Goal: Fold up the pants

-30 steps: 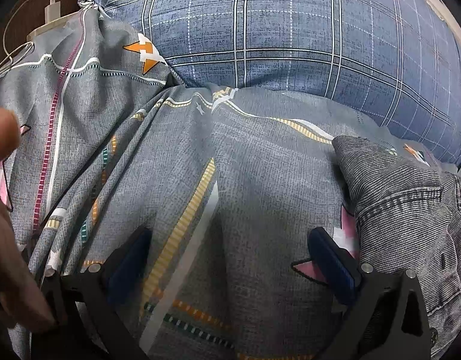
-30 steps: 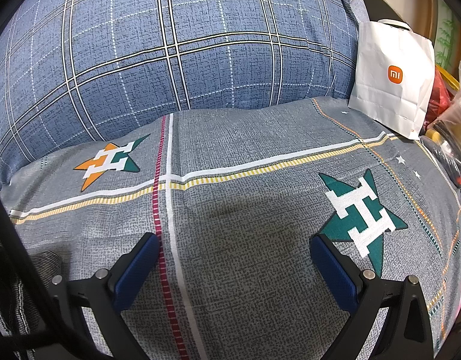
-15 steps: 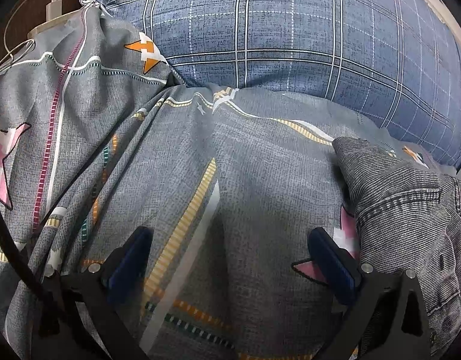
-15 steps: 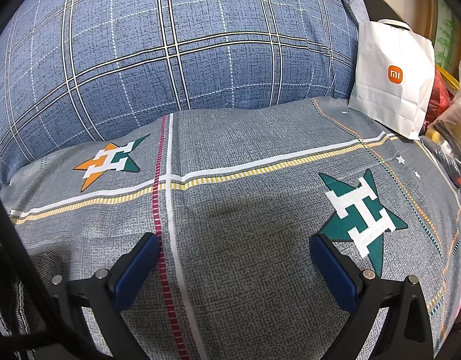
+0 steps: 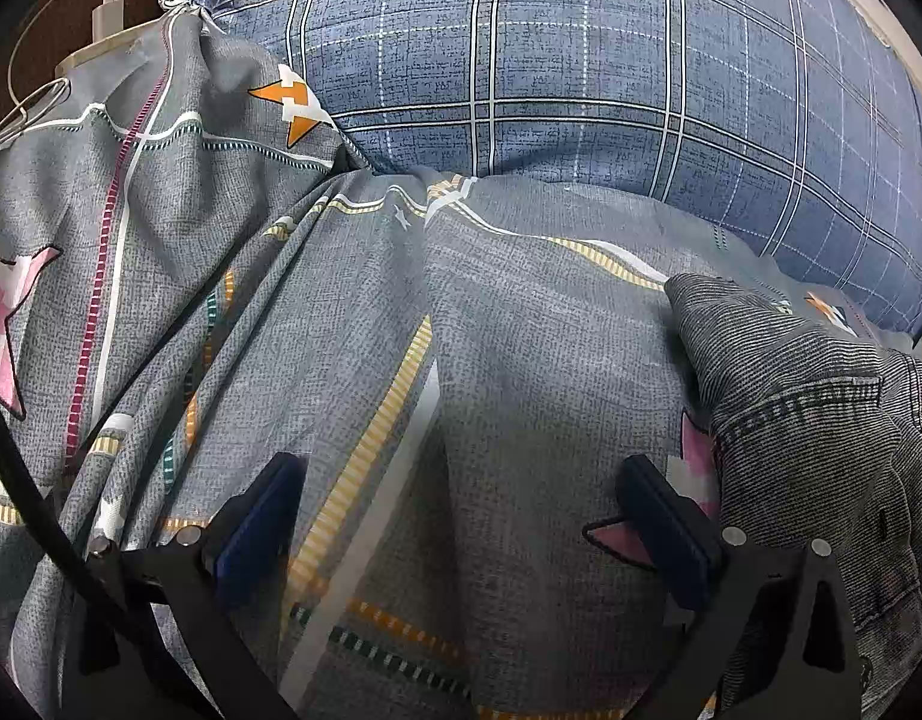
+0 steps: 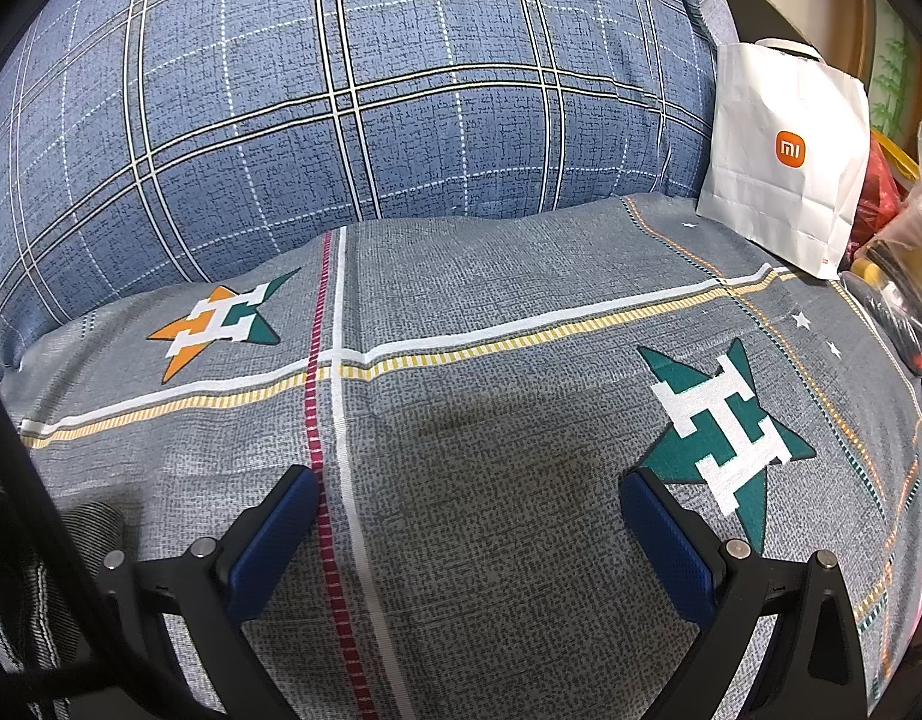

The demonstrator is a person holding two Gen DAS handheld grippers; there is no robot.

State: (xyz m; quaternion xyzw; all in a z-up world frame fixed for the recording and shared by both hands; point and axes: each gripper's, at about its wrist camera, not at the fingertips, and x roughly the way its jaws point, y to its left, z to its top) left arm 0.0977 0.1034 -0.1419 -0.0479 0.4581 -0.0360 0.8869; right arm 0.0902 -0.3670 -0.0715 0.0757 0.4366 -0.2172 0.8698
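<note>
Two blue-padded grippers, left (image 5: 461, 531) and right (image 6: 466, 531), hover with jaws spread wide and empty over a grey star-print bedsheet (image 6: 490, 420), crumpled grey denim pants (image 5: 808, 420) beside the left gripper's right finger, a blue plaid pillow (image 6: 341, 108) beyond.

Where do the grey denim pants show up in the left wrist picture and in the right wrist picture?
Left wrist view: the grey denim pants lie bunched at the right edge, beside the left gripper's right finger.
Right wrist view: only a dark striped sliver at the lower left edge, probably the pants.
Shared landmark: the blue plaid pillow across the top of both views.
</note>
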